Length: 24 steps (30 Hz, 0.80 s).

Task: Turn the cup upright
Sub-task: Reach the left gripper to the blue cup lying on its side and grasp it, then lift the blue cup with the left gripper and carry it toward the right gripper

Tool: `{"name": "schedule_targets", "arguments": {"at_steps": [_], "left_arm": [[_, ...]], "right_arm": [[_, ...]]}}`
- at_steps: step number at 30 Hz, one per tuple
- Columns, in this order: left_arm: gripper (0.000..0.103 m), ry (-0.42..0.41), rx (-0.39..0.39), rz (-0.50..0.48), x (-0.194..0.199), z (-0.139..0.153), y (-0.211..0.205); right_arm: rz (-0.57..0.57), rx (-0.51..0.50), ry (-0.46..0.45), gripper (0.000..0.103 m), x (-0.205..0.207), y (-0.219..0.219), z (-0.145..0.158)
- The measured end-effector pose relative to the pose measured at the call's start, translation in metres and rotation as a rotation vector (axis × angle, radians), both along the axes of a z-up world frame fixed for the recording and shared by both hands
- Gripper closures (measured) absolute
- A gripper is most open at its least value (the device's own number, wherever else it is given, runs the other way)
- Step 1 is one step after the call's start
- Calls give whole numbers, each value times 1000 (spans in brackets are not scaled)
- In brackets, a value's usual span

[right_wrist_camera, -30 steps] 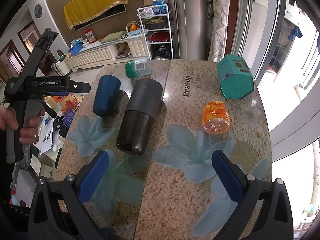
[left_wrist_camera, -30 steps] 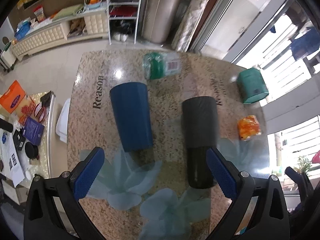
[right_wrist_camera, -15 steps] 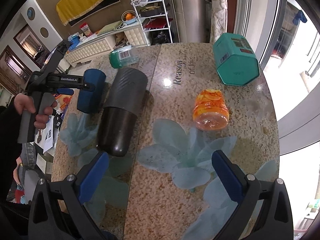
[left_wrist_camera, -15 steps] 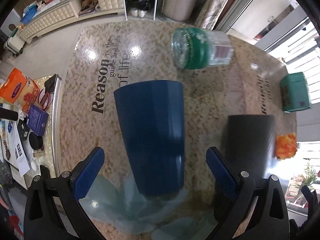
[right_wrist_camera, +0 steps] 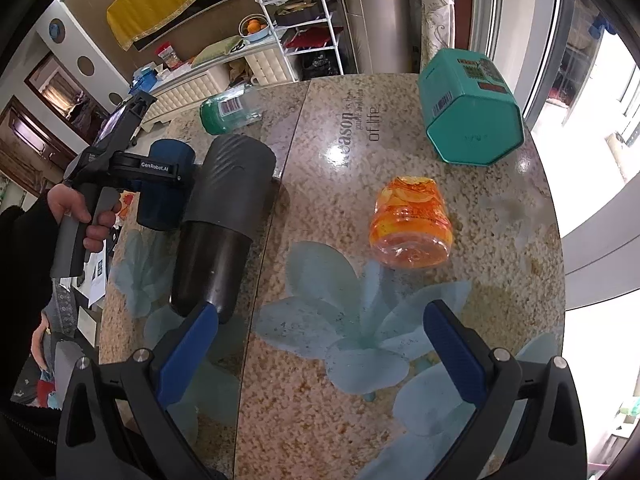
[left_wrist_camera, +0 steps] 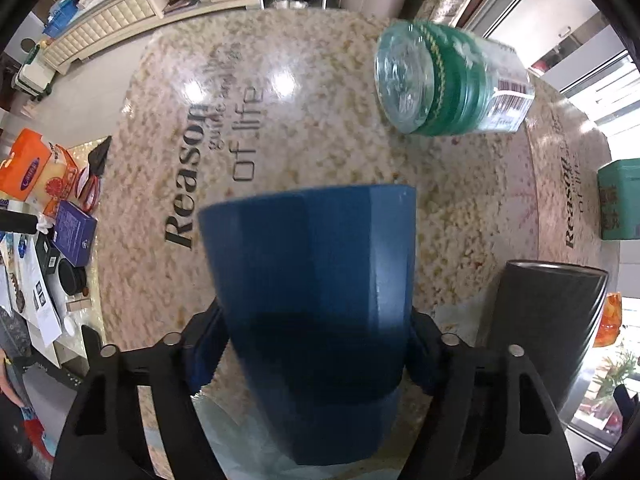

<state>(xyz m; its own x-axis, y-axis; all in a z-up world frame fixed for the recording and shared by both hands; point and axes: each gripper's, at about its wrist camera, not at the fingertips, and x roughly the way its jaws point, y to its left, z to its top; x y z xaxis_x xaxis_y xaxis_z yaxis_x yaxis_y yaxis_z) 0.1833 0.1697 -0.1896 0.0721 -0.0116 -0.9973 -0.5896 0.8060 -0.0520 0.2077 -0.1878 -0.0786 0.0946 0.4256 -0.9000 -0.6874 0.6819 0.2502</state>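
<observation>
A dark blue faceted cup [left_wrist_camera: 312,312] lies on its side on the granite-pattern table [left_wrist_camera: 320,120]. My left gripper [left_wrist_camera: 312,348] has its blue pads pressed against both sides of the cup's narrow end. In the right wrist view the cup [right_wrist_camera: 166,188] shows under the left gripper's body [right_wrist_camera: 132,168], held by a hand. My right gripper [right_wrist_camera: 320,356] is open and empty above the table's near part, with the blue pads [right_wrist_camera: 188,356] wide apart.
A black tumbler [right_wrist_camera: 224,220] lies on its side next to the blue cup, also in the left wrist view [left_wrist_camera: 548,320]. A green-labelled clear jar [left_wrist_camera: 448,84], an orange jar [right_wrist_camera: 412,220] and a teal hexagonal tin [right_wrist_camera: 468,108] lie on the table.
My left gripper moved forward over the blue cup and closed its pads on it. My right gripper drifted slightly and stayed open.
</observation>
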Motion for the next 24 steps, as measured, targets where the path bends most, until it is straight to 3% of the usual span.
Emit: {"name": "schedule_targets", "arguments": {"at_steps": [9, 20, 24], "left_arm": [[32, -61, -42, 0, -23, 4, -17], [32, -164, -120, 40, -105, 39, -45], [32, -193, -150, 7, -135, 50, -65]], "right_arm": [[-32, 4, -23, 0, -4, -8, 9], [-64, 43, -85, 0, -44, -4, 36], [-74, 63, -106, 0, -66, -2, 45]]}}
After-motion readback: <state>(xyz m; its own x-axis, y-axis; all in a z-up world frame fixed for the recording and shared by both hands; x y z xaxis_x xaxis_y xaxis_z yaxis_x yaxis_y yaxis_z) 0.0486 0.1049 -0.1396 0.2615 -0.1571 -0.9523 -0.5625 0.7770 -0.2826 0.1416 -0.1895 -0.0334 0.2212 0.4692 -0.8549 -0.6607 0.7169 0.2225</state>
